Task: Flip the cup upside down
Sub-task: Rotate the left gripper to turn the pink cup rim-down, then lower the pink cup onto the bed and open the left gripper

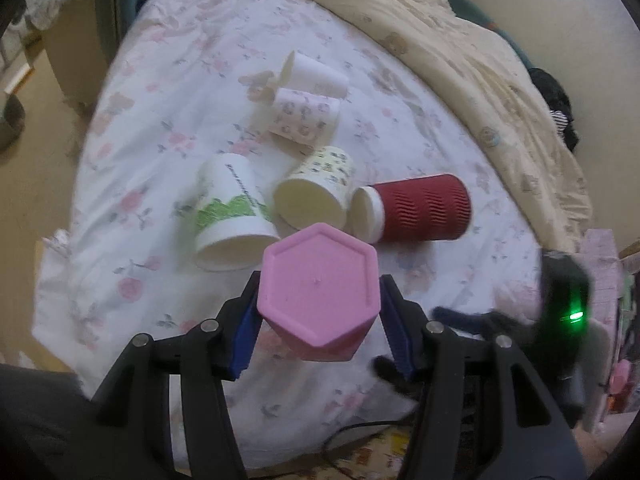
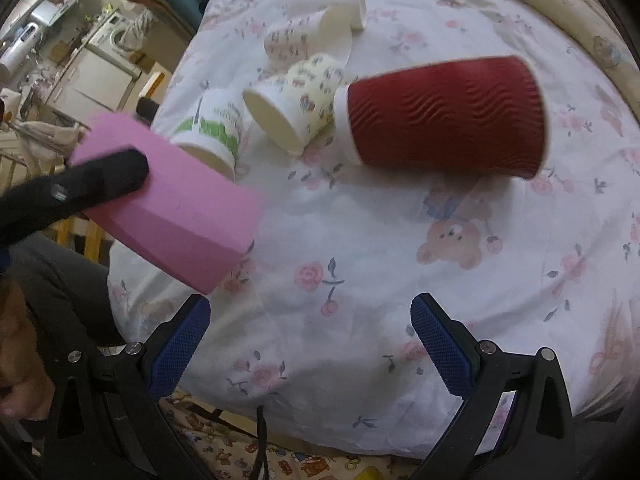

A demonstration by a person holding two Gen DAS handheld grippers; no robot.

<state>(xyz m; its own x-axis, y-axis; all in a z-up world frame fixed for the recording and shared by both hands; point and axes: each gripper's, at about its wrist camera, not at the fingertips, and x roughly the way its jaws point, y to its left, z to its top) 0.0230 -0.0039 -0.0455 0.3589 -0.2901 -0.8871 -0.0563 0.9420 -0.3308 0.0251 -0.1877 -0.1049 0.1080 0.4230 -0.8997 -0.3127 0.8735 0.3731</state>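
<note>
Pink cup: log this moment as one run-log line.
left gripper: shut on pink cup, base toward camera, held above bedsheet | right gripper: open, empty | red cup: on its side

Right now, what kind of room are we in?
Probably a bedroom: the cups lie on a bed with a floral sheet and a rumpled cream quilt. A white appliance, maybe a washer, stands beyond.

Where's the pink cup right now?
The pink cup is held off the bed between the left gripper's jaws, its base facing the left wrist camera. It sits just in front of the green-print cup and red cup.
</note>
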